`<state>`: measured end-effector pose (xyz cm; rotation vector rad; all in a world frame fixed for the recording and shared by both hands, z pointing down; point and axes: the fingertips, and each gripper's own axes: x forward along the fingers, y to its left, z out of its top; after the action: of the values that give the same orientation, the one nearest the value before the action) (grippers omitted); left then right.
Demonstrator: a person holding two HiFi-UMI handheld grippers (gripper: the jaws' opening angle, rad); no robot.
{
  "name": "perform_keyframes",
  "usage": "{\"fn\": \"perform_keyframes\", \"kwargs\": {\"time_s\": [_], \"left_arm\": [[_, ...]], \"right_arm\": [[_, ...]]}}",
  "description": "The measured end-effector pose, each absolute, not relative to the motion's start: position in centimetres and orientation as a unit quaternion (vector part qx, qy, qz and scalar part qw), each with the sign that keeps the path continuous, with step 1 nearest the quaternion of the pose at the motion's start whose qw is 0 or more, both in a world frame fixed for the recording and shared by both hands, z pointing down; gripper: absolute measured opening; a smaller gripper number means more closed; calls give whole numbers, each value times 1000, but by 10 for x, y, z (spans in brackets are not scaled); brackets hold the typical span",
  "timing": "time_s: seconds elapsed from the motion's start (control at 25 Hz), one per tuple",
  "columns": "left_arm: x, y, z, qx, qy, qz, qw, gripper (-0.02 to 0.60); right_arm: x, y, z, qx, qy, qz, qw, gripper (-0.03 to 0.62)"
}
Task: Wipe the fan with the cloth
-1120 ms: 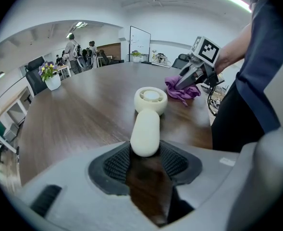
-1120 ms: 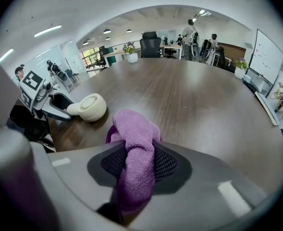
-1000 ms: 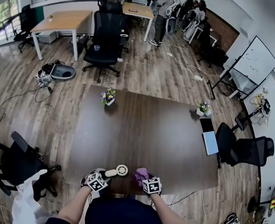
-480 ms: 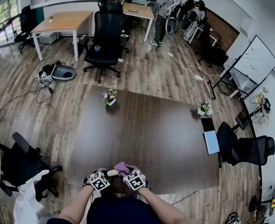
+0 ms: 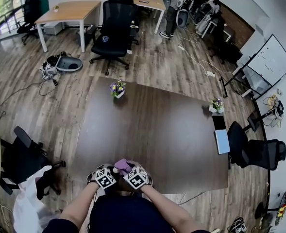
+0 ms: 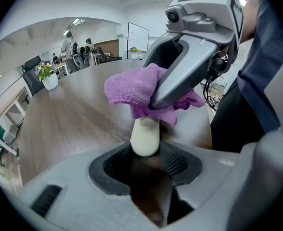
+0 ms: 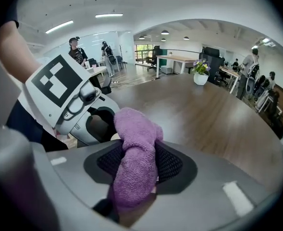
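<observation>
At the near edge of the dark table (image 5: 152, 130) both tongs sit side by side, right against the person's body. Further up the tabletop, a flower pot (image 5: 116, 89) stands by the far left corner and a second pot (image 5: 214, 106) by the far right one, both well apart from the work. A flat pale-blue device (image 5: 222, 141) lies along the right edge, with a black chair (image 5: 257, 154) just beside it. Another chair (image 5: 114, 30) stands beyond the table, one more (image 5: 24, 159) off to the left, and a whiteboard (image 5: 270, 62) leans at the right wall. People (image 5: 174, 4) gather at the far desks. Now the tongs: the left gripper (image 6: 145, 160) stands partly closed, its pads clamped on the cream handle of the fan (image 6: 145, 137), which sticks up and away from it. On top of that handle sits the purple cloth (image 6: 131, 88), covering the fan's head, so the head cannot be seen. The right gripper (image 7: 136, 165) crosses in from the side and presses down there. Its jaws have just been opening a little, yet the bunched cloth fills the gap between them, touching both pads, and they hold it.
</observation>
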<state>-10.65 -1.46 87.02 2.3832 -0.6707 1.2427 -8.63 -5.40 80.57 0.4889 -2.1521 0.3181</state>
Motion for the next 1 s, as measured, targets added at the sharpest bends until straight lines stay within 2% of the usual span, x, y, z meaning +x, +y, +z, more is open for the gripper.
{"fn": "perform_keyframes", "kwargs": {"time_s": [0.2, 0.44, 0.52, 0.64, 0.68, 0.8, 1.0], "left_arm": [[-107, -14, 871, 845, -236, 442, 188, 179], [-108, -13, 871, 844, -238, 441, 190, 179], [-107, -14, 871, 844, -239, 442, 190, 179], [-107, -14, 870, 843, -238, 443, 191, 179], [-107, -14, 870, 843, -238, 443, 191, 179], [-107, -12, 872, 843, -239, 443, 191, 179], [-107, -15, 872, 842, -239, 444, 192, 179]], "right_arm": [[-75, -49, 804, 198, -862, 87, 459, 250], [-73, -42, 791, 195, -876, 78, 435, 308], [-69, -41, 790, 194, -877, 83, 432, 306], [-62, -42, 794, 198, -873, 90, 437, 231], [-61, -42, 795, 201, -872, 93, 437, 169], [-68, -41, 797, 204, -869, 93, 441, 136], [-92, -35, 797, 165, -875, 75, 450, 126]]}}
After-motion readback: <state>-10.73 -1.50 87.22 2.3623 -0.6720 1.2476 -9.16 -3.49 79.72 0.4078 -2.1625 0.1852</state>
